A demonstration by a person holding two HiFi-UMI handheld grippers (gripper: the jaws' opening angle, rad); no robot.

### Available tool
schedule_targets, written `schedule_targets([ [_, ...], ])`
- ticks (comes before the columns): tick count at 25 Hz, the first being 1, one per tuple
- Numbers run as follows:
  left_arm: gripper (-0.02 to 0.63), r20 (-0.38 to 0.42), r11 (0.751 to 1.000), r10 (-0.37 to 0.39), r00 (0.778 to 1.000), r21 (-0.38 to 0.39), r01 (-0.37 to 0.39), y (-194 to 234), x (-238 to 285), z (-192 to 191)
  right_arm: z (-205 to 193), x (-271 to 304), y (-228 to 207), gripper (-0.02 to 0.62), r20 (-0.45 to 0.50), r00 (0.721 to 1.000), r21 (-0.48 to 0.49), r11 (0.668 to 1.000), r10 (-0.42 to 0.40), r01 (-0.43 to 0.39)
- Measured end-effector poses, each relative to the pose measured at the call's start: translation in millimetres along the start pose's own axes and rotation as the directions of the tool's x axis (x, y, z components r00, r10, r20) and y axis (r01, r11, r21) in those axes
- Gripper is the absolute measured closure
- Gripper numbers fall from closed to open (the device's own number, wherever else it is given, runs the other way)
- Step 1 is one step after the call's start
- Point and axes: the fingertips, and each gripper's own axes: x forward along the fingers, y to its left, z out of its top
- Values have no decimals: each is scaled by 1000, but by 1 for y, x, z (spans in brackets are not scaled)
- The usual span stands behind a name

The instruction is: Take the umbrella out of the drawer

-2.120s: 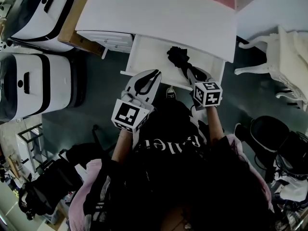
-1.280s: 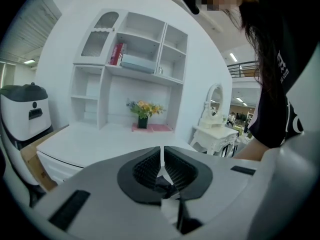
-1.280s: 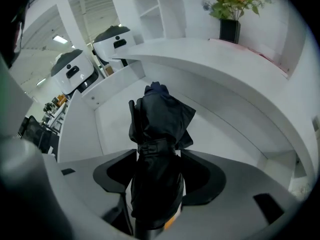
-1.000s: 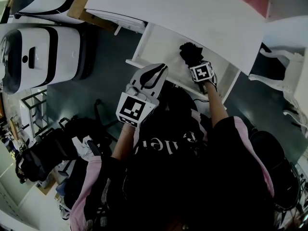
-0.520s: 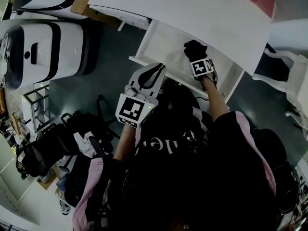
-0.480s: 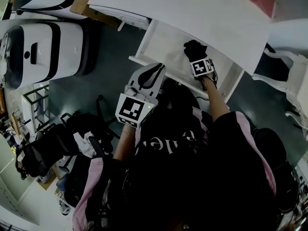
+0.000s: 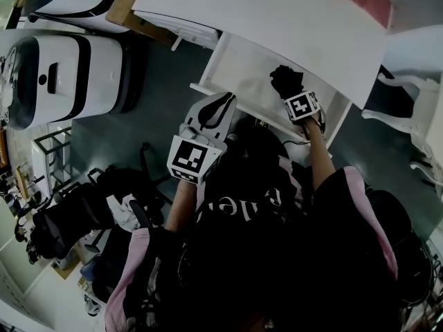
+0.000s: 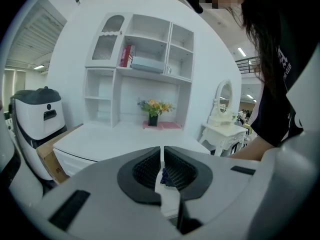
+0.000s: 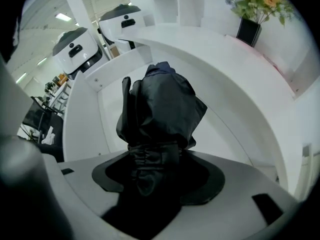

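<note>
The folded black umbrella [image 9: 159, 111] [image 7: 284, 80] stands up out of my right gripper [image 9: 152, 171], whose jaws are shut on its lower end. In the head view that gripper [image 7: 296, 99] holds it above the open white drawer [image 7: 243, 66] under the white desk top [image 7: 277, 12]. My left gripper [image 7: 216, 111] hangs at the drawer's front edge, left of the umbrella, touching nothing. In the left gripper view its jaws [image 8: 162, 165] are shut together with nothing between them.
A white and black machine [image 7: 59, 75] stands on the floor at the left, with a cardboard box [image 7: 128, 9] behind it. A white ornate chair [image 7: 415, 109] is at the right. Dark bags [image 7: 76, 216] lie on the floor at the lower left.
My right gripper has drawn the umbrella a little toward the drawer's front and right, lifted above the drawer. The left gripper has stayed at the drawer's front edge.
</note>
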Motion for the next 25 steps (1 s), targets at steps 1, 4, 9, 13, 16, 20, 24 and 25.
schedule_targets([
  [1,586,0,1000,0,1000,2,0,0,-3,-1,-4,-10,2,311,-4,1000,-6,1000,-2,2],
  [4,586,3,1000,-5,1000,10,5,0,-12,-3,-7,-36,14,311,37,999,3,1000,24,-24],
  [9,586,15,1000,-16,1000,22,16,-4,-31,-6,4,-87,37,311,179,983,80,995,45,-60],
  [13,586,24,999,-25,999,24,24,-5,-48,-9,17,-134,62,311,298,953,133,986,57,-101],
  [16,586,27,999,-28,999,32,27,-8,-62,-9,22,-171,81,311,391,919,187,973,53,-135],
  [20,585,24,999,-37,999,21,36,-8,-86,-19,25,-212,113,311,497,866,254,947,46,-196],
  [24,585,35,998,-53,998,26,52,-9,-110,-23,24,-248,140,311,569,823,288,935,10,-210],
  [25,586,41,998,-60,997,31,59,-10,-115,-23,23,-256,146,311,581,814,293,933,-1,-209],
])
